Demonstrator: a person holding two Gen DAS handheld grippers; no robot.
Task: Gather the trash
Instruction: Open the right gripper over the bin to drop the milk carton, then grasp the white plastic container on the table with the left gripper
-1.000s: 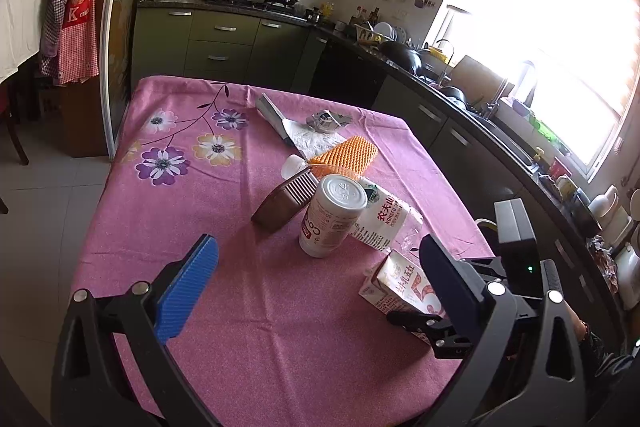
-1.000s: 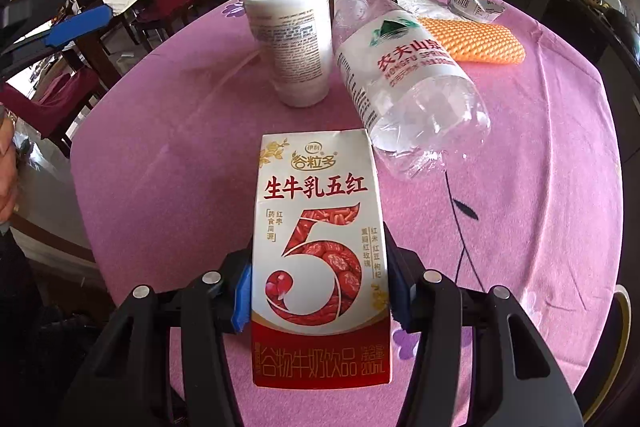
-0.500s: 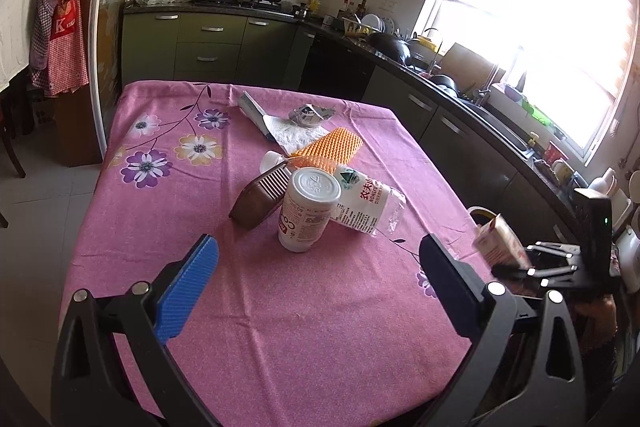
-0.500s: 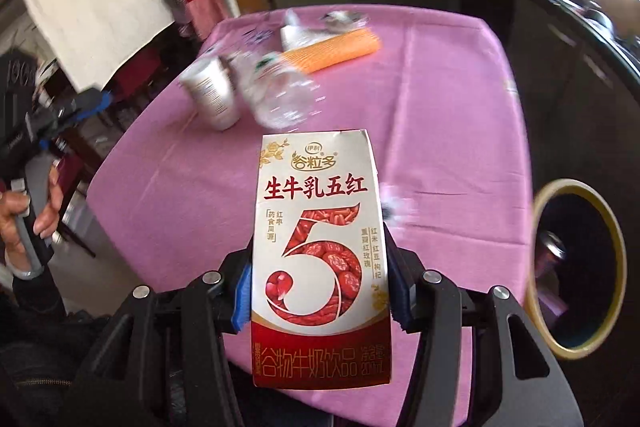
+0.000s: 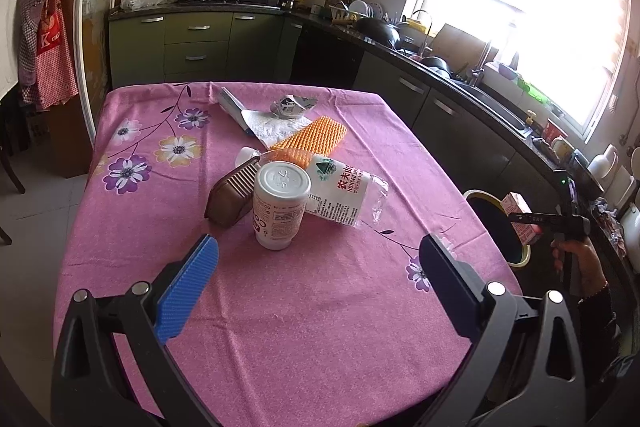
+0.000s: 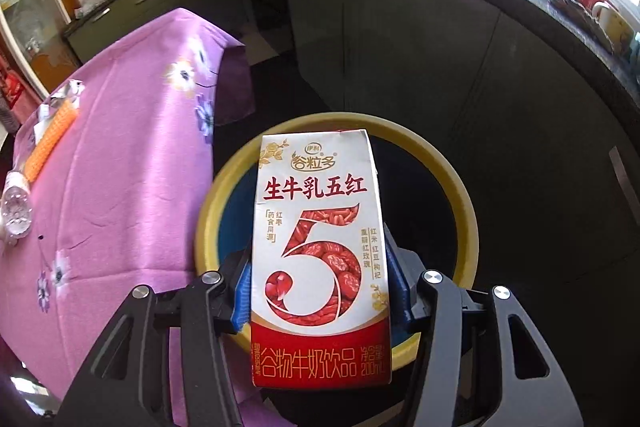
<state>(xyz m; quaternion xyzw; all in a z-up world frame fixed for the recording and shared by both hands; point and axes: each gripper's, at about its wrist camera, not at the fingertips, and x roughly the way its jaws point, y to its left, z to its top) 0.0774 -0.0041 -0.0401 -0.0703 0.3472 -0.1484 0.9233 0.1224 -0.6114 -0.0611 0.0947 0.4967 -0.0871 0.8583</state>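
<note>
- Right gripper (image 6: pixel 320 291): jaws part-way closed, pads clamped on both sides of the milk carton (image 6: pixel 320 251), lower centre of the right wrist frame. The grip is low on the carton, with the top standing clear.
- The carton is seen over the bin (image 6: pixel 440 163), yellow rim, dark inside, centre of the frame. Judged ready for release.
- Risk: the carton overlaps the near part of the rim in this view. If it is released there, the rim could be clipped and the carton tipped to the floor.
- Risk: the tablecloth (image 6: pixel 120 167) hangs just beside the bin on the left of the frame; a swing that way could snag it.
- Risk: the carton may hold liquid, cannot be told; a squeeze could push it out.
- Left gripper (image 5: pixel 316 291): jaws wide apart, nothing between them, held over the near part of the desk (image 5: pixel 280 327), bottom of the left wrist frame.
- Trash left on the desk: white cup (image 5: pixel 280 207) upright at centre, touching the plastic bottle (image 5: pixel 340 195) lying behind it; brown tray (image 5: pixel 232 199) just beside on the left; orange packet (image 5: pixel 316 139), tissue (image 5: pixel 272 127) and crumpled foil (image 5: pixel 292 105) further up.
- The cluster is tight; a grab at the cup could roll the bottle toward the right edge.
- Room: the near half of the desk is bare, giving an open approach. A narrow aisle lies between the desk and the cabinets (image 5: pixel 460 131) at right.
</note>
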